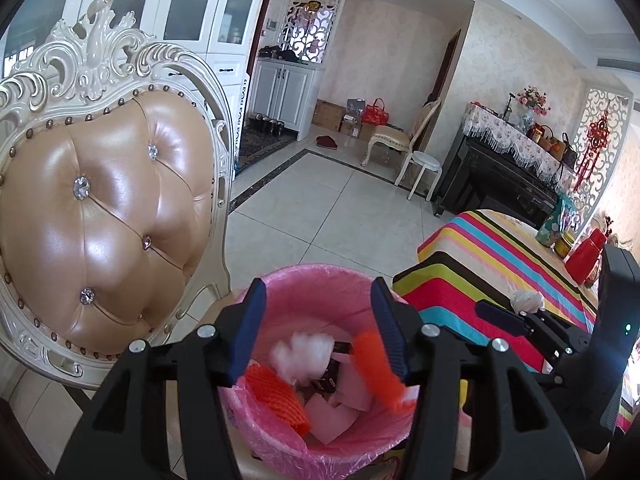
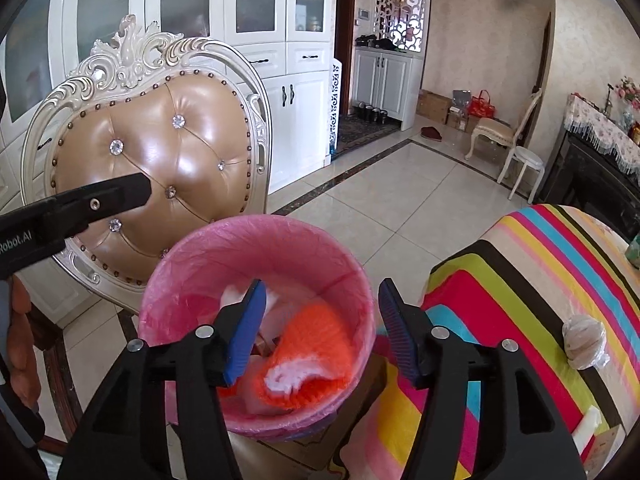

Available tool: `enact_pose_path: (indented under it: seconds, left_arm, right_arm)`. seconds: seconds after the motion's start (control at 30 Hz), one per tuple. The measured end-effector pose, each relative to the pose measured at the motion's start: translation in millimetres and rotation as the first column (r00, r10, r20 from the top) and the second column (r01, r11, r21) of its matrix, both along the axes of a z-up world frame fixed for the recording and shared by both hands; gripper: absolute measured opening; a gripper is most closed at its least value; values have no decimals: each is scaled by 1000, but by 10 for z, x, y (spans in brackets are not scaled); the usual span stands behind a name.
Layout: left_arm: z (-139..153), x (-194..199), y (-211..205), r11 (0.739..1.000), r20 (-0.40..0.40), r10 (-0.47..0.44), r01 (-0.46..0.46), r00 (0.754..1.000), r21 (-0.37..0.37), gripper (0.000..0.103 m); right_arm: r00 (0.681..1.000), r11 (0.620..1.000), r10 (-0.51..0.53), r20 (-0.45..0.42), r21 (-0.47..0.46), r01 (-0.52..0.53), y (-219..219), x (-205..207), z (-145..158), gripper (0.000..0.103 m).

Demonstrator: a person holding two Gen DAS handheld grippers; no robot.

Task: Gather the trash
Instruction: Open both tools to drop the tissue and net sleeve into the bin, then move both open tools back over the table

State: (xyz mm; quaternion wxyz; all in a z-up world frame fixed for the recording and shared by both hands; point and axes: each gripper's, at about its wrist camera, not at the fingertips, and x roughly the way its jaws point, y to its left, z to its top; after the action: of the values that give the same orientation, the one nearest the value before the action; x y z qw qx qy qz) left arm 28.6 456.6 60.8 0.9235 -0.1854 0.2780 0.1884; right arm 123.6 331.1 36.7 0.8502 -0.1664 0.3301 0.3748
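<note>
Item: pink-lined bin [image 1: 316, 280], the landmark for all entries below; it stood on the tiled floor between the padded chair [image 1: 108, 216] and the striped tablecloth [image 1: 500, 264].

Contents of bin: orange foam netting [image 1: 276, 400], pale flat scraps, and a dark wrapper, lying loose at the bottom.

Left gripper [image 1: 318, 336]: held above the bin's mouth, tilted downward into it, jaws apart with nothing pressed between the pads. A blurred white wad [image 1: 304, 354] and a blurred orange piece [image 1: 376, 372] showed in the gap over the bin, judged to be dropping in after release. The placement directly over the opening suits a clean drop.

Right gripper [image 2: 320, 328]: also above the bin, angled down, nearer the tablecloth side; jaws spread, pads free. An orange-and-white net piece [image 2: 308, 356] lay blurred below it inside the bin, likely just let go.

Remaining trash: a crumpled white bundle [image 2: 585, 344] sat on the tablecloth, well apart from the bin on the tablecloth side, uncollected.

Judgement: deposit step near done; the bundle looks the next candidate.
</note>
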Motion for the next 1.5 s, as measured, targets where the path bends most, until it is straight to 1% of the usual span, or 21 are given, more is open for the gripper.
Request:
enact_pose_path:
  seconds: [0.07,0.23,0.4,0.57,0.73,1.0,1.4,1.5]
  left_arm:
    - [3,-7,-7,1000,2,3,-3,1000,-1,53]
    - [40,-18,-76,1000,6,-1,1,1000,8,53]
    - [88,-7,-180,1000,12,-10,10,1000,16,53]
    - [116,16,-323,999,19,-26,26,999,20,53]
    - [124,86,-593,998,28,-60,59,998,18,53]
    - [111,269,-1038,992,33,-129,128,991,15,53]
    - [129,509,-1728,975,32,-222,221,975,27,53]
    - [146,552,-1886,970,32,-242,241,970,31,53]
  right_arm:
    - [1000,1000,-8,13,-4,8,-39,5,4,62]
    - [1000,1000,-24,8,3,24,-165,45,20,62]
    - [999,999,-51,15,15,50,-386,63,65,62]
    - [995,995,-97,23,30,97,-710,99,121,63]
    - [988,988,-151,29,42,150,-1090,125,144,63]
    - [968,967,-250,38,52,248,-1764,183,155,63]
    - [923,923,-382,45,65,379,-2734,247,162,65]
    - [910,910,-412,48,70,409,-2962,260,168,69]
